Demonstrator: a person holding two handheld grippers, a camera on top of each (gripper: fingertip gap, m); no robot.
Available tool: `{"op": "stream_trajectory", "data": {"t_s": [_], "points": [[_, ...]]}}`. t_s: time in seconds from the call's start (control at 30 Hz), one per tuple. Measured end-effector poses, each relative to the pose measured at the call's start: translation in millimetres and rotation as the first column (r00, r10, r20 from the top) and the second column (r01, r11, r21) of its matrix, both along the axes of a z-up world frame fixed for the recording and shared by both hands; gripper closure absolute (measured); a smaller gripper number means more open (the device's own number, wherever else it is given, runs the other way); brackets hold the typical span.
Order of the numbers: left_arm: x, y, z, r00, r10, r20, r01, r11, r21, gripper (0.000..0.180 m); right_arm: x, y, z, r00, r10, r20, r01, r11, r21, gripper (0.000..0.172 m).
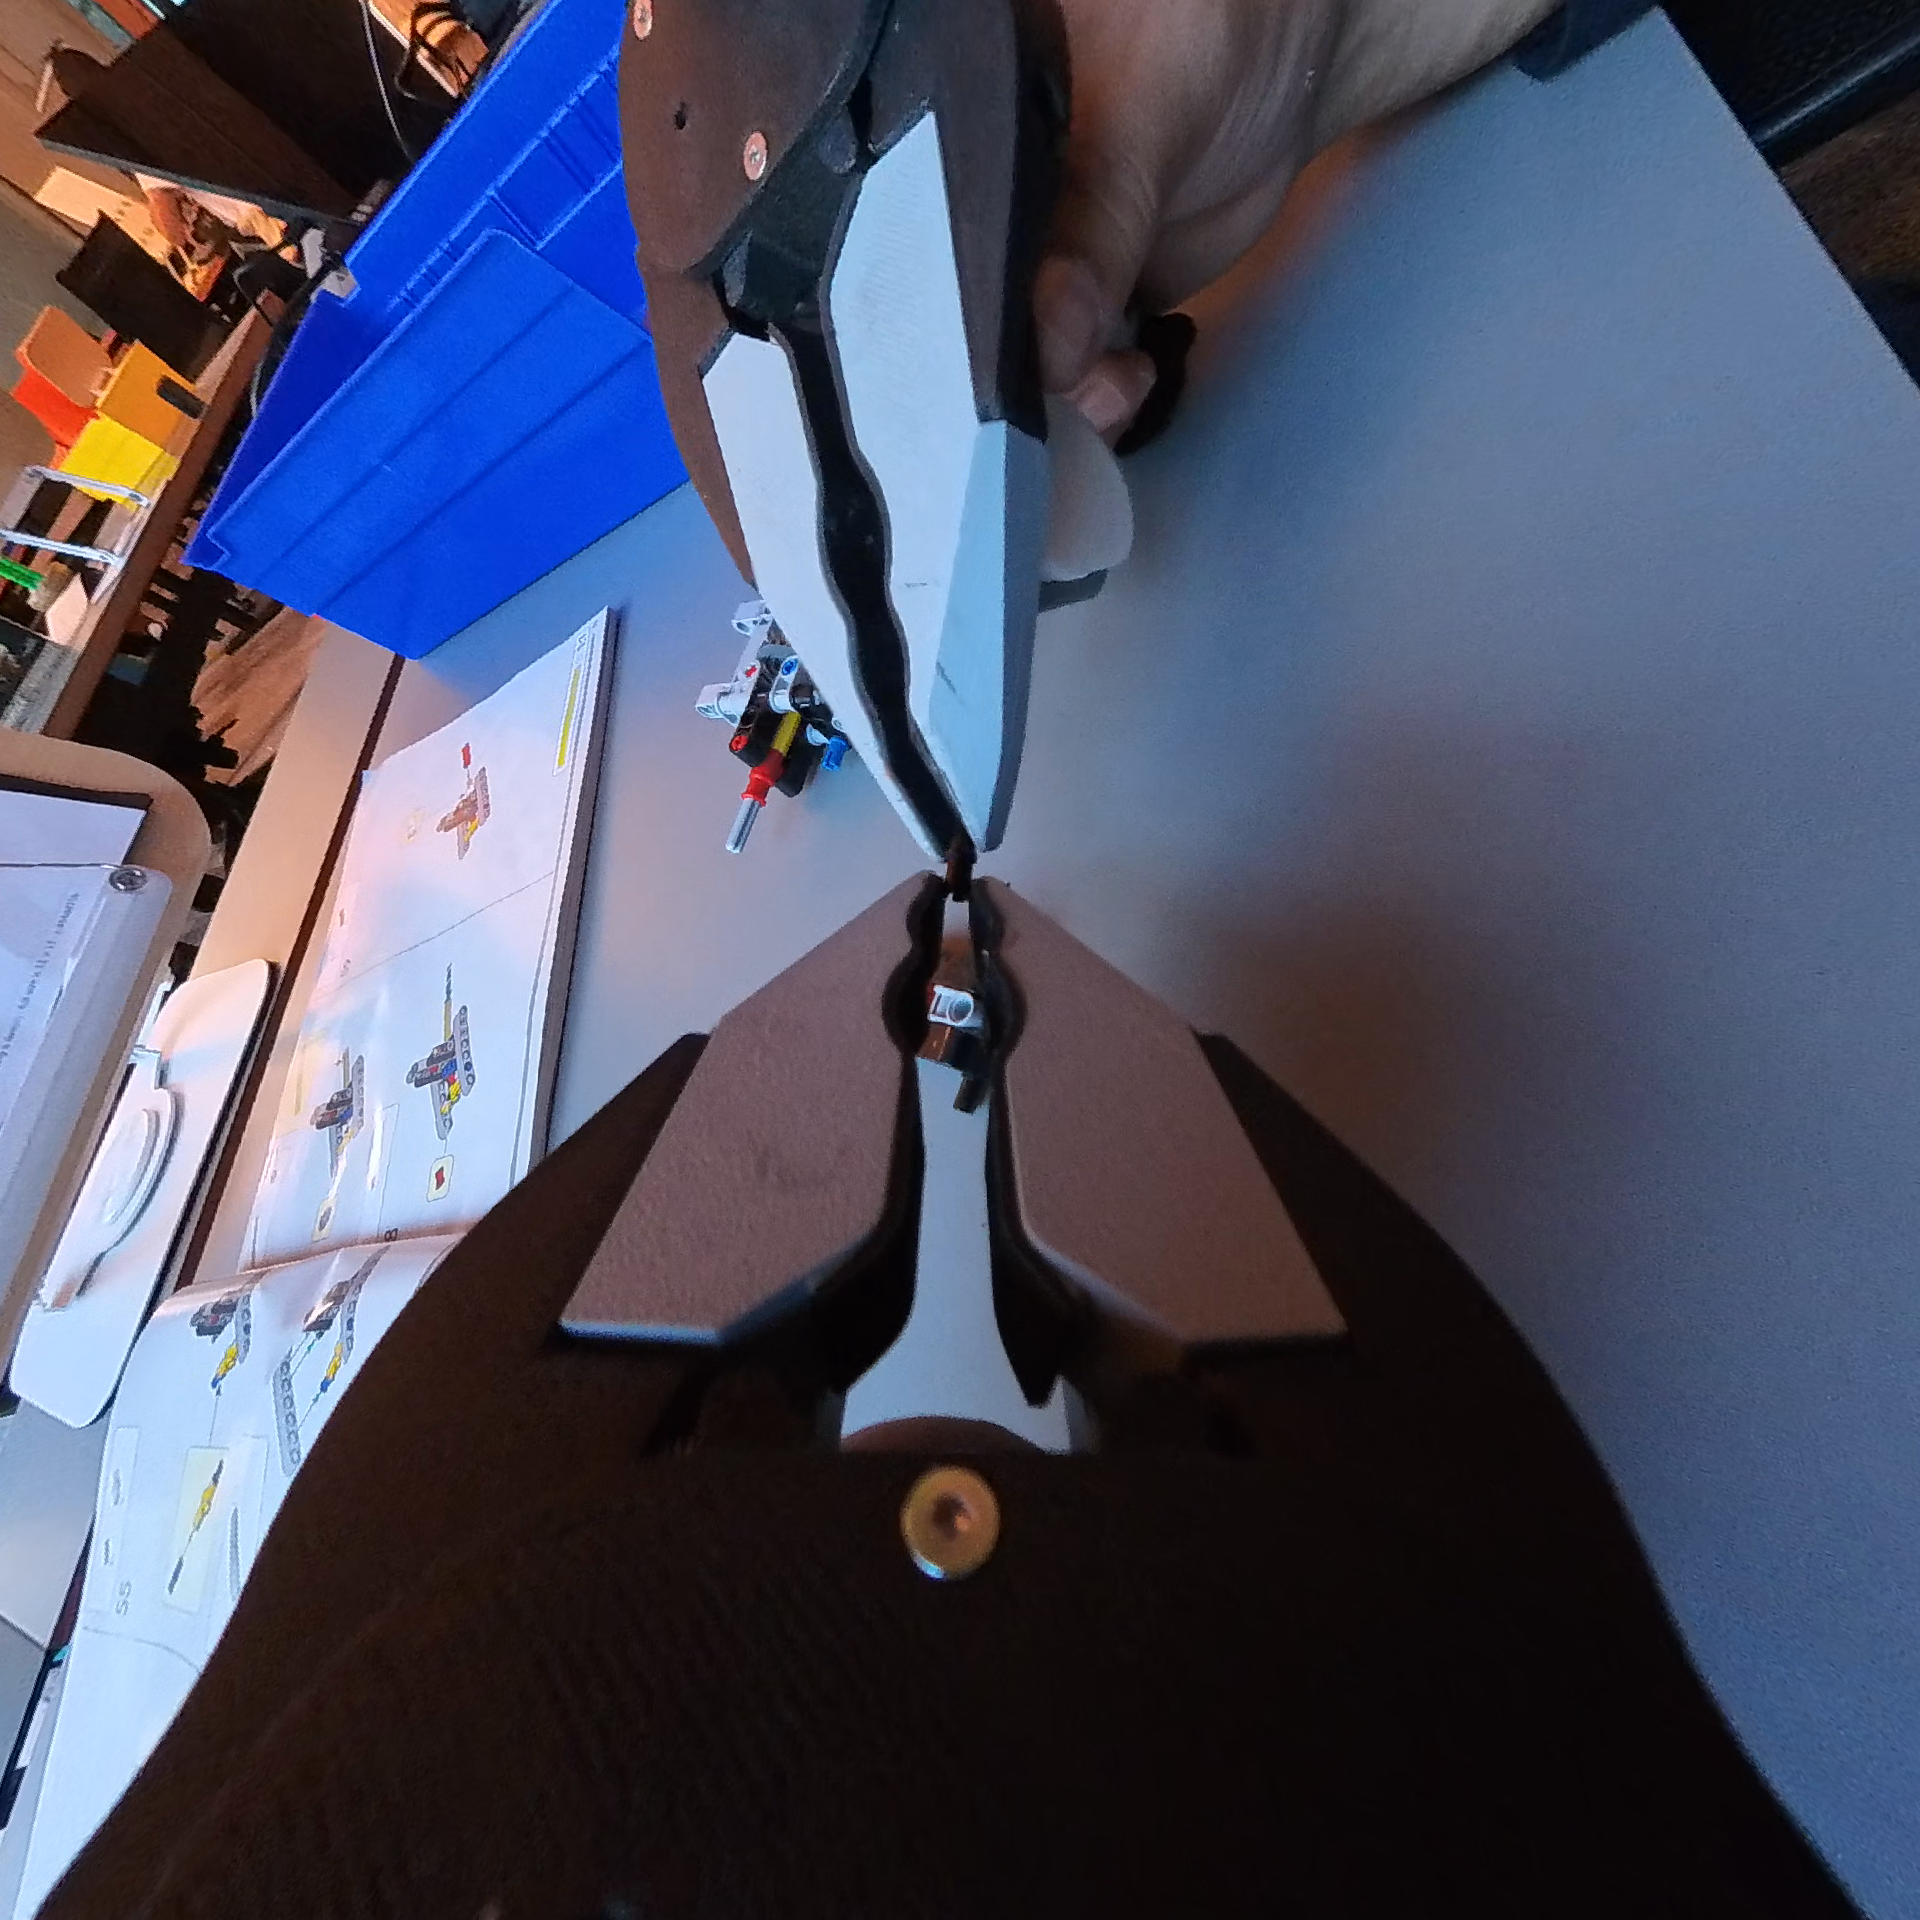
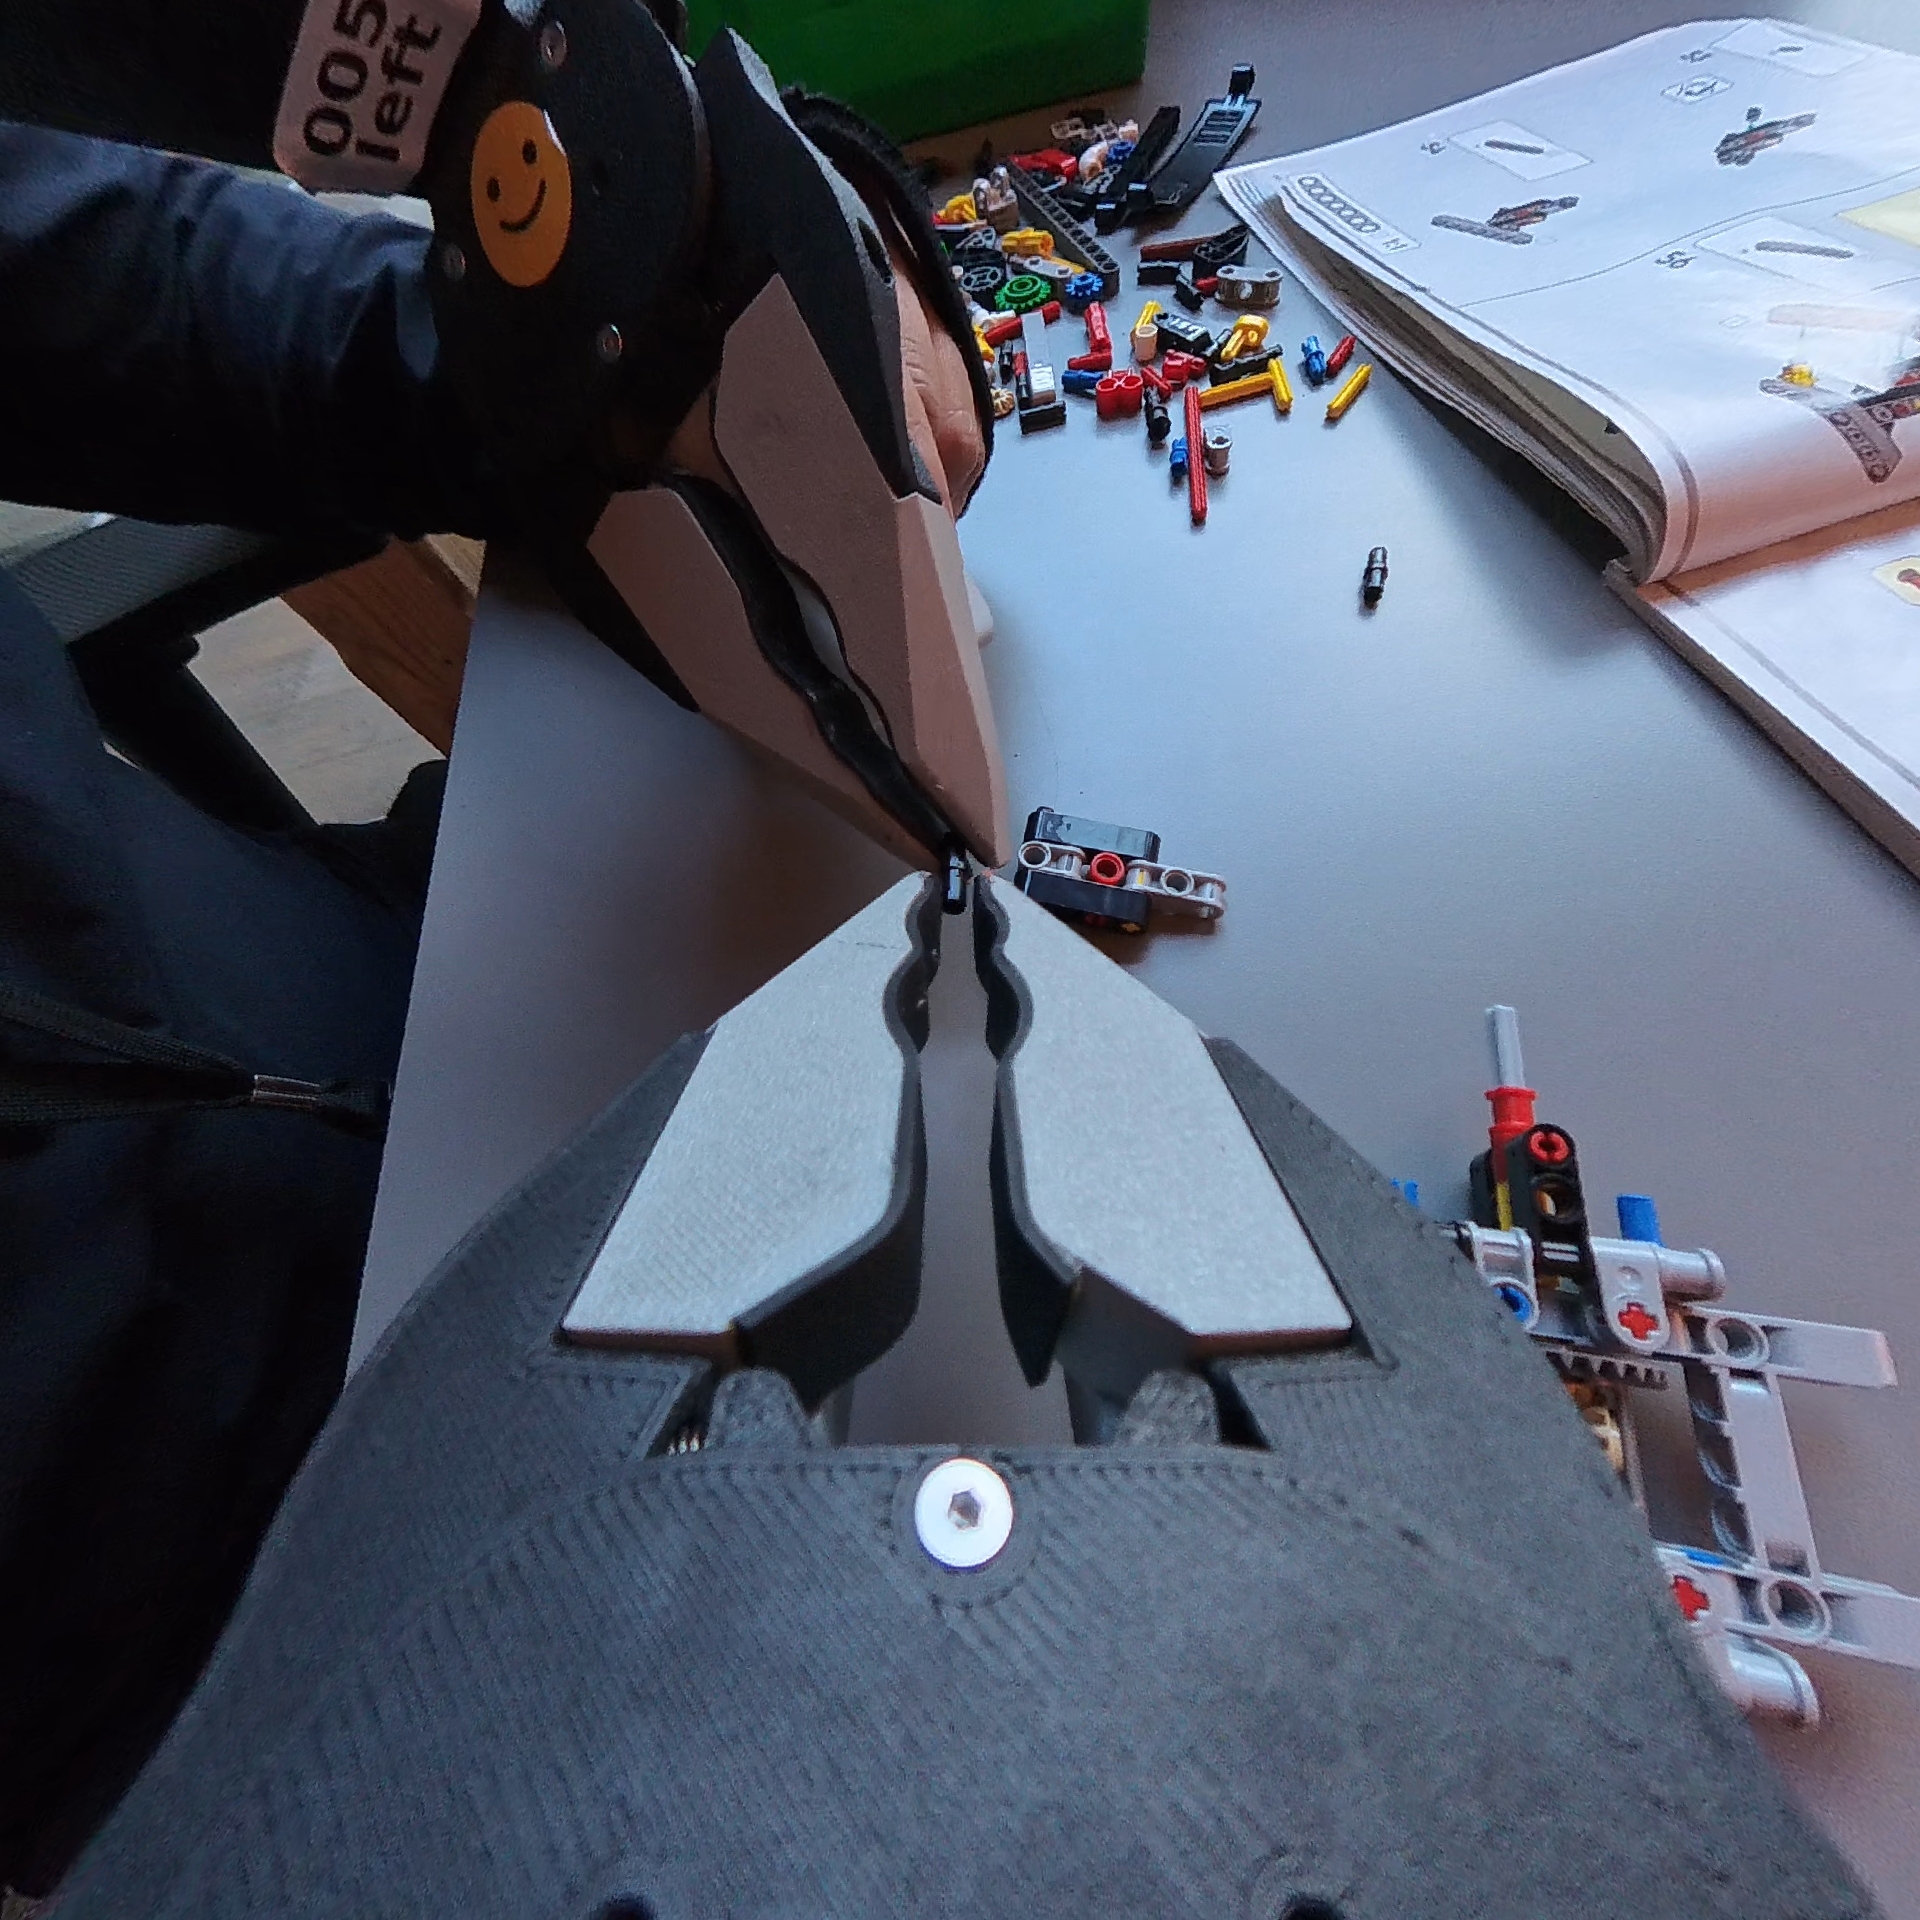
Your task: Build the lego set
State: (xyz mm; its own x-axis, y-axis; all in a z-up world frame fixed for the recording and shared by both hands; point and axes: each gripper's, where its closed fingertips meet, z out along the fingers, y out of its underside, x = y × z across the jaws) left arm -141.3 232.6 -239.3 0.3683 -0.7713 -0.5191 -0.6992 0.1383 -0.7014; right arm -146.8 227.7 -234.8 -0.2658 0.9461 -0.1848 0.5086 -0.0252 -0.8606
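A small black pin (image 2: 953,883) is held tip to tip between my two grippers, just above the grey table (image 2: 1351,779). In the right wrist view my left gripper (image 2: 961,857) comes in from the upper left, shut on the pin's far end. My right gripper (image 2: 954,896) meets it from below, with the pin between its fingertips. In the left wrist view the pin (image 1: 957,868) sticks out of the right gripper (image 1: 961,840), which reaches down from above, and into my left gripper (image 1: 956,885). A small black and grey assembly (image 2: 1122,883) lies on the table just behind the tips.
A larger grey assembly with a red axle (image 2: 1621,1330) lies to the right, also in the left wrist view (image 1: 774,717). Loose parts (image 2: 1122,312), a stray black pin (image 2: 1374,575) and an open booklet (image 2: 1662,312) lie beyond. A blue bin (image 1: 468,416) stands at the back. Only a small space, under 4 cm, lies between the two pairs of fingers.
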Motion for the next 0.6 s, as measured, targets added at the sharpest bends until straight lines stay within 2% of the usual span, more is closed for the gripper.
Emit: {"op": "stream_trajectory", "data": {"t_s": [0.6], "points": [[-1.8, 1.0, -3.0, 1.0, 0.011, -0.016, -0.011, 1.0, -0.003, 0.178, 0.0, 1.5, -3.9, 1.0, -0.011, 0.018, 0.01, 1.0, 0.025, 0.171]]}}
